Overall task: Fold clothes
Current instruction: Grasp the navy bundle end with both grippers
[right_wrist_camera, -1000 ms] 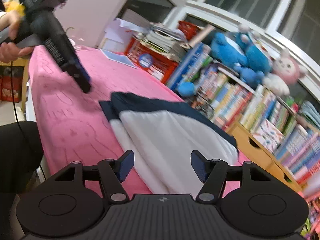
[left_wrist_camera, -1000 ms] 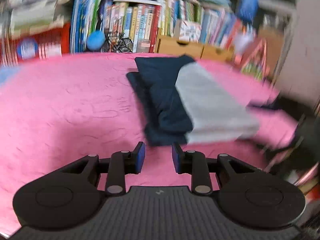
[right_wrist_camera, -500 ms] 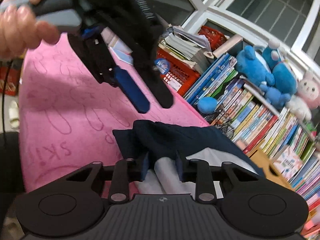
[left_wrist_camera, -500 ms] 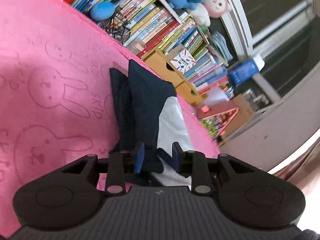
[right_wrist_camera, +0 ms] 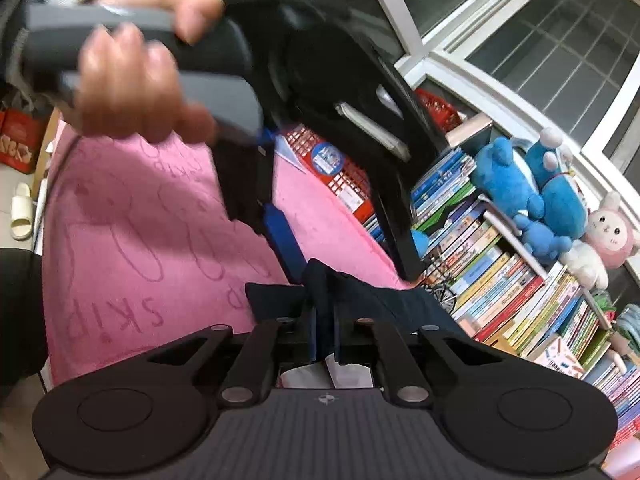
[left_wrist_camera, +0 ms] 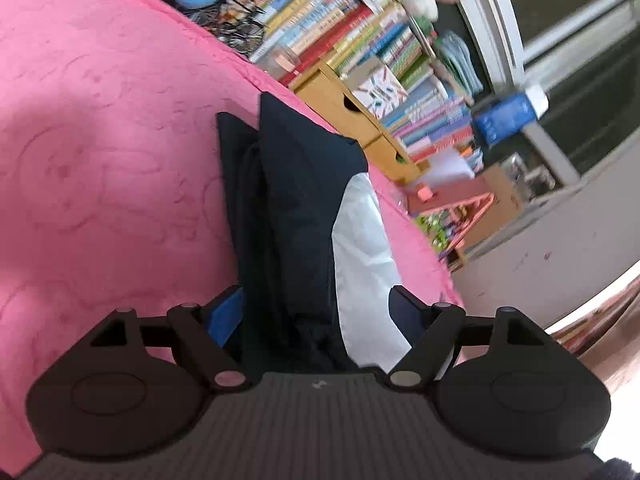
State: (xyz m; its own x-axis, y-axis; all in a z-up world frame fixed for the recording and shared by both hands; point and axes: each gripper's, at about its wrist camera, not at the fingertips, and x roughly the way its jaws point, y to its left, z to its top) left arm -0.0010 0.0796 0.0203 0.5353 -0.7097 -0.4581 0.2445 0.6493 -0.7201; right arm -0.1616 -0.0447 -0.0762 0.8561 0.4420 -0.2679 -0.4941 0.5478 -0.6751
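Observation:
A folded navy and white garment (left_wrist_camera: 296, 208) lies on the pink bunny-print blanket (left_wrist_camera: 100, 160). My left gripper (left_wrist_camera: 320, 312) is open, its jaws wide on either side of the garment's near end, which runs between them. In the right wrist view my right gripper (right_wrist_camera: 325, 332) is shut on a navy fold of the garment (right_wrist_camera: 384, 300), with white cloth showing just behind the fingers. The left gripper (right_wrist_camera: 344, 240) shows there too, held by a hand (right_wrist_camera: 132, 76) above and just beyond the garment.
A shelf of books (left_wrist_camera: 360, 40) and wooden drawers (left_wrist_camera: 344, 108) border the blanket's far side. Blue and pink plush toys (right_wrist_camera: 540, 200) sit on the books below the window. A red basket (right_wrist_camera: 352, 176) stands at the back. The blanket's edge (left_wrist_camera: 432, 248) drops off to the right of the garment.
My left gripper opened wide around the garment's near end. My right gripper closed tighter on the navy fold. The left gripper moved closer to the right camera.

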